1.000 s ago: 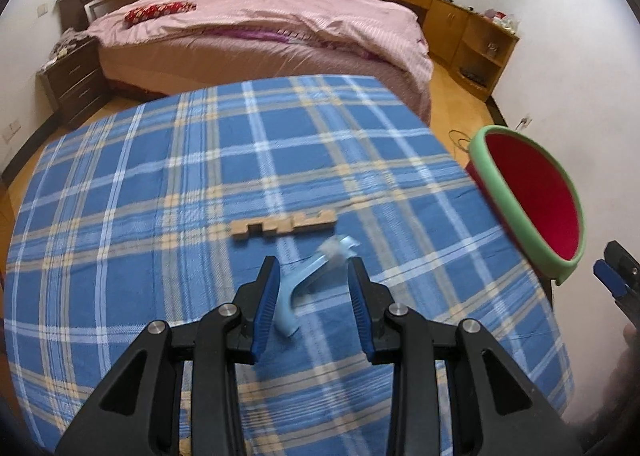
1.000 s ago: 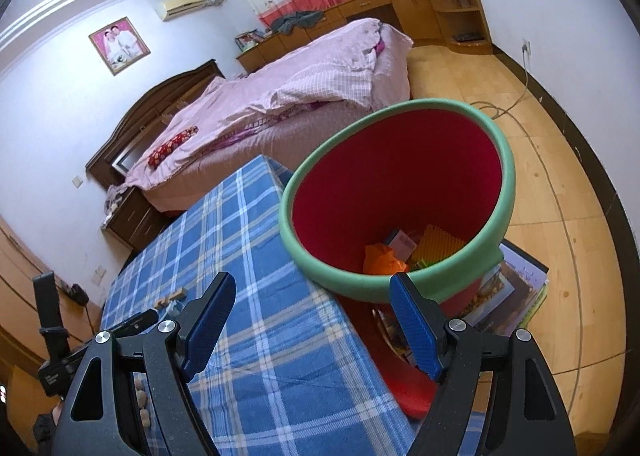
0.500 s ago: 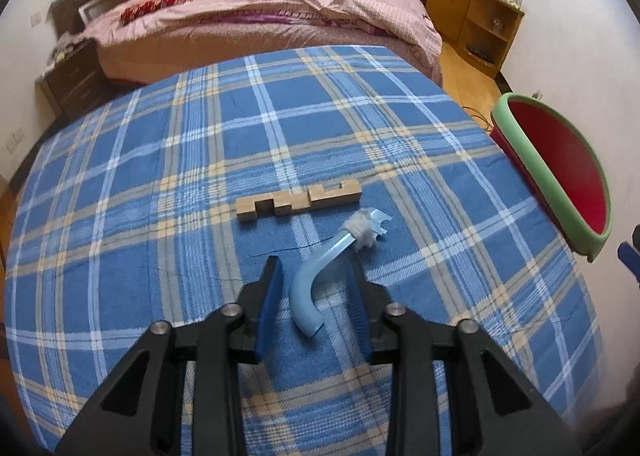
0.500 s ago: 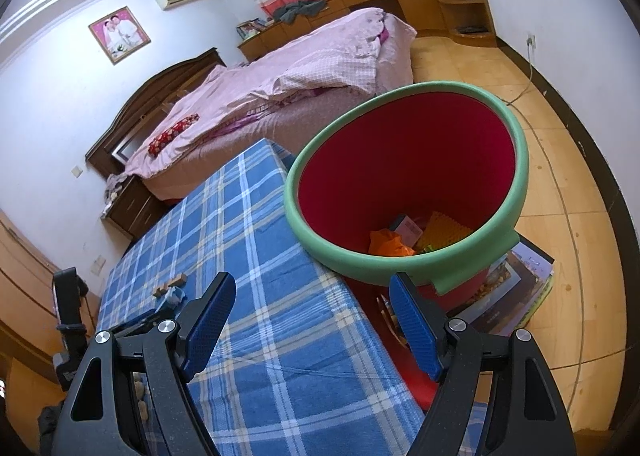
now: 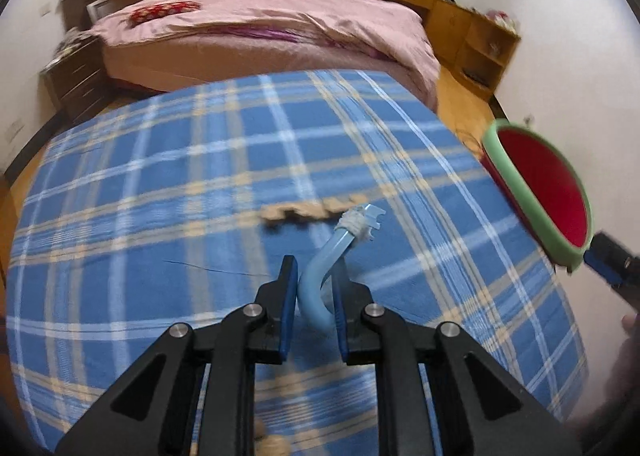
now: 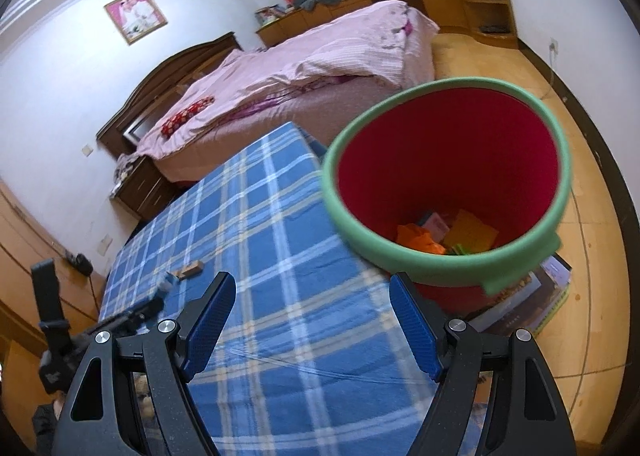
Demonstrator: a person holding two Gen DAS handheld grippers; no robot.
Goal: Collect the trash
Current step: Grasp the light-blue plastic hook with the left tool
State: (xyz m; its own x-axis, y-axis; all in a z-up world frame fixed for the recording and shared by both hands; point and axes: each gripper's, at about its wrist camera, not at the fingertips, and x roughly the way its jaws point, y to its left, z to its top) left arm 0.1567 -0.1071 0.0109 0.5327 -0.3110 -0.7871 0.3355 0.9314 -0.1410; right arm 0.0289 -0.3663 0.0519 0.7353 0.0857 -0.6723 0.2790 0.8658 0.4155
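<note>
The worry from here is the grip on the blue tube (image 5: 320, 288). It is curved and smooth, and the left gripper (image 5: 314, 296) has it only by its lower bend, so the long end with the white wrapped fitting sticks out ahead and could swing or twist the tube loose on the way to the bin (image 6: 444, 192). The bin stands just off the tabletop (image 5: 160, 196) edge, to the right, so a slip partway would drop the tube on the cloth or the floor. The wooden piece (image 5: 312, 210) lies just beyond the tube's tip and could get nudged if the tube drags on lifting.

The left fingers (image 5: 289, 304) are narrow and closing, with the tube between them; the pads look pressed against its sides. The right gripper (image 6: 310, 324) hangs over the near edge of the tabletop beside the bin, its fingers wide apart with nothing between them. The bin already has some orange and yellow scraps at the bottom.
</note>
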